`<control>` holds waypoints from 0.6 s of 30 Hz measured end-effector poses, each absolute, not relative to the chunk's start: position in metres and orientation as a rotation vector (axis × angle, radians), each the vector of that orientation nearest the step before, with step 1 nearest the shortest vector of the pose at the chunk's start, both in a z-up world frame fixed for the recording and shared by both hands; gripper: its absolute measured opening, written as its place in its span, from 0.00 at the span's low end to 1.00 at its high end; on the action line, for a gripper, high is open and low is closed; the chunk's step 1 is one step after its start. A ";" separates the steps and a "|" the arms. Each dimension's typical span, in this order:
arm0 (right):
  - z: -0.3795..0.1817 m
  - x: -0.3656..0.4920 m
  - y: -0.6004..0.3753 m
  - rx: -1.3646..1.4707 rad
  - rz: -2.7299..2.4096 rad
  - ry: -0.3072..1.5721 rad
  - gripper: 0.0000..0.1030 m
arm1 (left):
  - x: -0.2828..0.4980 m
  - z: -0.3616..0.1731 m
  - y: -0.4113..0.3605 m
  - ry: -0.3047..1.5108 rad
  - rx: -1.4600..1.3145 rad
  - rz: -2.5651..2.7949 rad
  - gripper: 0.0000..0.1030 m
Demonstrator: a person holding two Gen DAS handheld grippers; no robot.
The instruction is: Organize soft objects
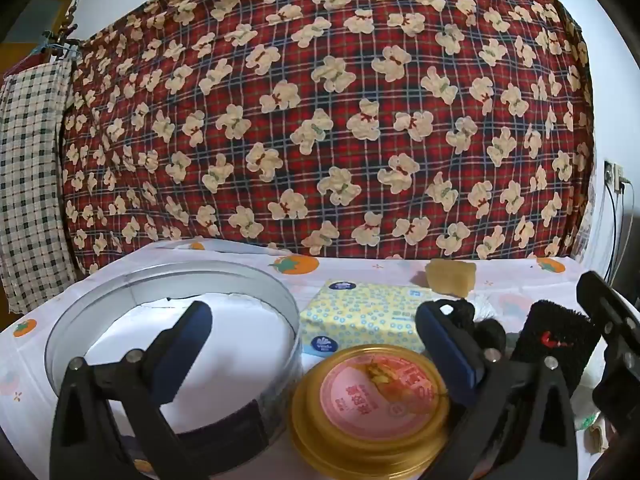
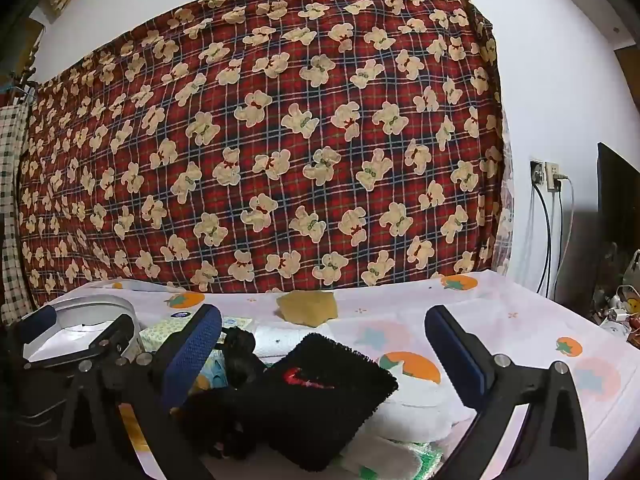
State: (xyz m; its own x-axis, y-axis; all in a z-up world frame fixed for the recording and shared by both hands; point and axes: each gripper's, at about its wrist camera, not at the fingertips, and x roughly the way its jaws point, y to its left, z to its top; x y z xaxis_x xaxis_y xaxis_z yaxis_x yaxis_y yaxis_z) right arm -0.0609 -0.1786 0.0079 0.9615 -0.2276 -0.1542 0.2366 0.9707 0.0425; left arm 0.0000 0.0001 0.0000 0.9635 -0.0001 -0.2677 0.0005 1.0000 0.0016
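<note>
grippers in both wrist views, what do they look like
The left gripper and the right gripper look alike: black angular plastic frames with silver round bolts at the joints. Each of the fingers carries a dark blue textured pad. No cables, markings or sleeves show.

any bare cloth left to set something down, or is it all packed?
Free: the tablecloth right of the black towel, out to the table's right edge, and the strip behind it beside the yellow sponge. Crowded: the left, where round tin, gold lid and tissue pack sit close together.
</note>
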 end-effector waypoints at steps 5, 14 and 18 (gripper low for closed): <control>0.007 -0.060 -0.180 0.064 -0.236 0.167 1.00 | 0.000 0.000 0.000 0.274 -0.005 -0.003 1.00; 0.006 -0.059 -0.181 0.068 -0.237 0.166 1.00 | 0.000 0.000 0.000 0.278 -0.009 -0.003 1.00; 0.006 -0.059 -0.182 0.070 -0.238 0.166 1.00 | 0.000 0.000 0.000 0.278 -0.009 -0.002 1.00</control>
